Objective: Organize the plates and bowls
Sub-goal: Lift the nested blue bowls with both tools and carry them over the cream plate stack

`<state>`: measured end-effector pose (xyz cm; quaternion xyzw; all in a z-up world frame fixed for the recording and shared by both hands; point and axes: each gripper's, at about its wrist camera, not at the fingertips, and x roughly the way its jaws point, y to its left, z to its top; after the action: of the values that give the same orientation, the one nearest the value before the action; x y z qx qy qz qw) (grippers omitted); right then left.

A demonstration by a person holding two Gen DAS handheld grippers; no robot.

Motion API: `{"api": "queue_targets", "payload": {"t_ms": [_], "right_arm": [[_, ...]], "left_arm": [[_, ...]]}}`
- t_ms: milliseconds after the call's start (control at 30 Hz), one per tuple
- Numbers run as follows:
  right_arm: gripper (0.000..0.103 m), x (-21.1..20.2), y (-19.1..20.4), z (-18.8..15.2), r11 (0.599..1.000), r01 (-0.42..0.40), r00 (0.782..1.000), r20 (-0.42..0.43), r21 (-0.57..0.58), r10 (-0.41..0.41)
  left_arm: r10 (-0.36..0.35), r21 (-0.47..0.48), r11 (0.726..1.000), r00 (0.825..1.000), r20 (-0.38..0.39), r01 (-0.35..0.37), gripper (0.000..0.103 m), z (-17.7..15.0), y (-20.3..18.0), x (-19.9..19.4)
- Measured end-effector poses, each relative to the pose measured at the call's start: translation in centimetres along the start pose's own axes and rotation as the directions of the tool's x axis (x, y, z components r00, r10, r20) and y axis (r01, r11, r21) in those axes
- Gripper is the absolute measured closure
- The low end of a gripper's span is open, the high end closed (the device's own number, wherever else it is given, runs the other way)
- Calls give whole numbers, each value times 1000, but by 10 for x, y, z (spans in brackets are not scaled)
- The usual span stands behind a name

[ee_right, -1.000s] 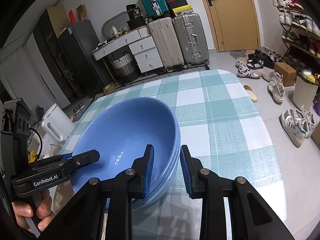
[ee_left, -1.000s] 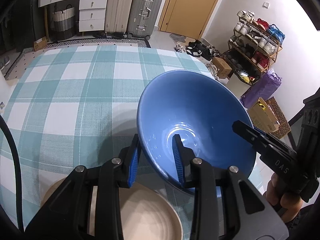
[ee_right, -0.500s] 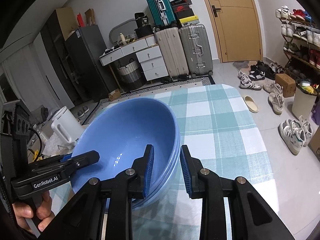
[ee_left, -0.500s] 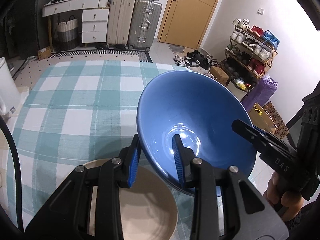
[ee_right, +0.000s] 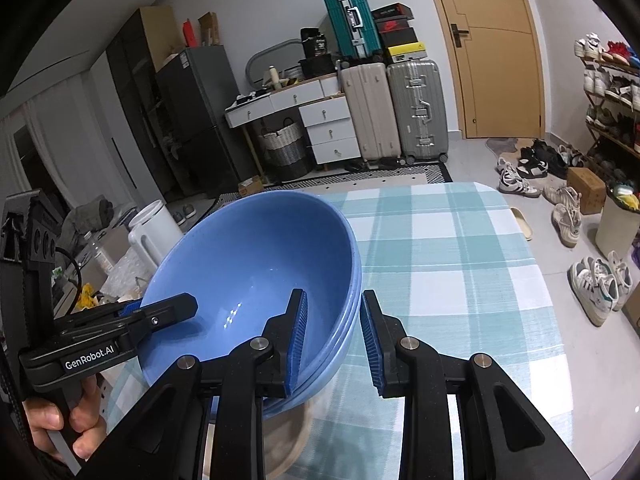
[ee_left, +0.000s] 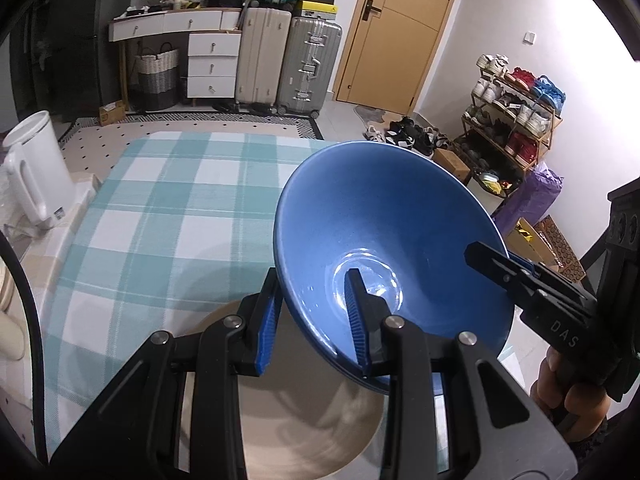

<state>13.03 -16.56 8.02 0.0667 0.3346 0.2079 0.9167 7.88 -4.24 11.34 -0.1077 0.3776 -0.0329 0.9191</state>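
The left gripper (ee_left: 314, 316) has its jaws narrowly apart and clamped on the near rim of the blue bowl stack (ee_left: 384, 240): one blue pad lies against the outer wall, the other sits inside the bowl, close to its glossy bottom. The right gripper (ee_right: 332, 338) straddles the opposite side of the same stack (ee_right: 256, 280). Its inner pad presses the inside wall, but the outer pad appears to stand a little off the rim, so whether it truly grips cannot be told from this view. In the left wrist view the right gripper's black finger (ee_left: 520, 280) reaches over the far rim, and in the right wrist view the left gripper's finger (ee_right: 160, 312) does the same from the other side.

The stack is held off the worktop (ee_left: 168, 216), which carries a teal-and-white checked cloth. Stepped rims at the right gripper's side show at least two bowls nested together. The stack's mouth opens upward and tilts toward the left gripper's side, its round axis leaning rather than upright.

Directly under the stack, on the cloth, lies a beige plate (ee_left: 304, 420), partly hidden by the left gripper's arms; its blurred edge (ee_right: 288, 432) shows below the stack in the right wrist view. A white kettle (ee_left: 32, 172) stands beyond the worktop's edge, well apart from the stack.
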Motion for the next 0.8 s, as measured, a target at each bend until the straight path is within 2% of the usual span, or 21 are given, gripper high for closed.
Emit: {"api": "queue_targets", "payload": {"t_ms": [400,800], "right_arm": [[75,11,44,-20,998,-43,998,-44,-43,41],[75,37,64,-40,996,-72,993,-101,-58,65]], "left_arm": [[57,-32,998,998,3,-57,75,-28,39,-31],[87,-69,994,995,-43,-90,75,-56,71,-12]]}}
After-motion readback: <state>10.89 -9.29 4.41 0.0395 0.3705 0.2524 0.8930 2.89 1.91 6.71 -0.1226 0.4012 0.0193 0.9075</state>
